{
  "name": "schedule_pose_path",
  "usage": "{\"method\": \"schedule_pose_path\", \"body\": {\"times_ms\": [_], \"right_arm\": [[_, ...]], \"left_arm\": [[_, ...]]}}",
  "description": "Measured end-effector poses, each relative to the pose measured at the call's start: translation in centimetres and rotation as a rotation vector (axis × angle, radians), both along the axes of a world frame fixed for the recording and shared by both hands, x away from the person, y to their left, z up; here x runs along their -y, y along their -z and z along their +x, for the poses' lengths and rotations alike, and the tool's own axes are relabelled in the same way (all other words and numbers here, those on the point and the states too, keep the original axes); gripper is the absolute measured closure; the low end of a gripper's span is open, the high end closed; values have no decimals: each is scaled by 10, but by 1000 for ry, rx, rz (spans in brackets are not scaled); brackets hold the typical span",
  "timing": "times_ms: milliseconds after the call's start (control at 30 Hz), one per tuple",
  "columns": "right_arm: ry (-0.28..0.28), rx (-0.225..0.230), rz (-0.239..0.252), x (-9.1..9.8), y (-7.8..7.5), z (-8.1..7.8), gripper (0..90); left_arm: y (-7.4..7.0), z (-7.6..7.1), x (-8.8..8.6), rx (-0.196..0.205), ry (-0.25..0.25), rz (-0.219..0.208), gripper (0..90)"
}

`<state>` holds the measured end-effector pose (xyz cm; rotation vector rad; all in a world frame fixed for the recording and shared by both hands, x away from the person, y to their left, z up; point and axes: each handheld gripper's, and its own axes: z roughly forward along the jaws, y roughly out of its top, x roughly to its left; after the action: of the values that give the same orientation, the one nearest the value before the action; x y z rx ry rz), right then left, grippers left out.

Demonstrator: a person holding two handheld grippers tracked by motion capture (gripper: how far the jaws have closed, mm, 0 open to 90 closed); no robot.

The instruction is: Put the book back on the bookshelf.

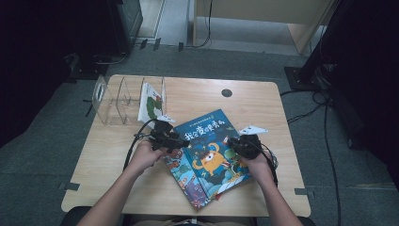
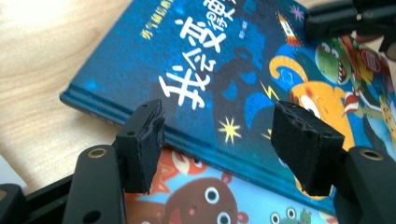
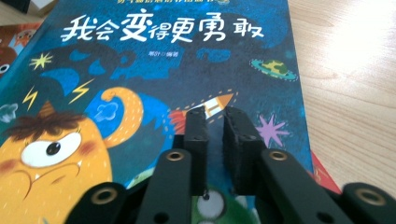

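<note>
**A:** Where's the book?

**B:** The blue picture book (image 1: 207,146) lies flat, front cover up, near the middle of the wooden table (image 1: 197,94), skewed, on top of a second picture book (image 1: 186,181) that sticks out at its lower left. I have the left gripper (image 1: 175,139) at its spine-side edge and the right gripper (image 1: 235,143) over the opposite edge.

**A:** Tongs?

**B:** Left jaws stand wide with nothing between them, hovering just over the spine edge. Right jaws are nearly together, a thin gap, gripping nothing, low over the cover; can't tell if the tips touch it.

**A:** Handling?

**B:** My read: hardcover, stiff boards, moderate weight, glossy so likely slippery. It won't flex, but a pinch on one corner may let it swing. I'd take it across the spine edge, where it's thickest, or lift the free edge off the lower book first.

**A:** Views differ?

**B:** High view gives the layout: a clear acrylic rack (image 1: 117,101) at the far left with one book (image 1: 150,101) standing in it, a white scrap (image 1: 251,129) past the blue book. The left gripper view shows the spine thickness and the overlap on the second book (image 2: 205,200). The right gripper view shows the title and the yellow monster (image 3: 56,154) up close.
</note>
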<state>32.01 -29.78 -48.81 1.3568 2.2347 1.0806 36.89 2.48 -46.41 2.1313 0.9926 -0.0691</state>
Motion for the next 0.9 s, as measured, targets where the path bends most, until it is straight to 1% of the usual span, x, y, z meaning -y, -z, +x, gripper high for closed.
{"method": "schedule_pose_path", "body": {"times_ms": [100, 167, 267, 333, 367, 433, 467, 567, 600, 700, 733, 800, 900], "right_arm": [[1, 4, -9, -1, 0, -5, 870], [4, 4, -12, -1, 0, -8, 893], [6, 6, -11, -2, 1, -12, 900], [5, 11, -13, -2, 1, -13, 900], [2, 16, -10, -4, 2, -15, 900], [0, 18, -11, -4, 2, -16, 900], [-3, 21, -17, -4, 2, -17, 900], [-4, 25, -16, -4, 2, -18, 900], [-4, 27, -15, -4, 3, -18, 900], [-1, 27, -11, -5, 3, -19, 900], [-1, 27, -10, -5, 3, -19, 899], [-4, 29, -10, -5, 3, -19, 892], [-7, 32, -11, -5, 3, -19, 885]], "left_arm": [[-1, 6, 0, 3, -12, -12, 370], [-2, 10, 0, -6, -11, -15, 370], [-2, 14, 0, -8, -10, -15, 369], [-1, 19, 1, -13, -20, -20, 369], [-1, 22, 2, -12, -21, -12, 369], [-1, 24, 3, -14, -23, -10, 369], [-2, 27, 4, -10, -28, -7, 368], [-2, 30, 6, -1, -38, 0, 368], [-2, 33, 7, -3, -35, 16, 368], [-3, 36, 10, 0, -40, 22, 368], [-3, 38, 12, 2, -39, 31, 368], [-3, 41, 14, 5, -42, 29, 368], [-1, 45, 17, 3, -43, 50, 367]]}}
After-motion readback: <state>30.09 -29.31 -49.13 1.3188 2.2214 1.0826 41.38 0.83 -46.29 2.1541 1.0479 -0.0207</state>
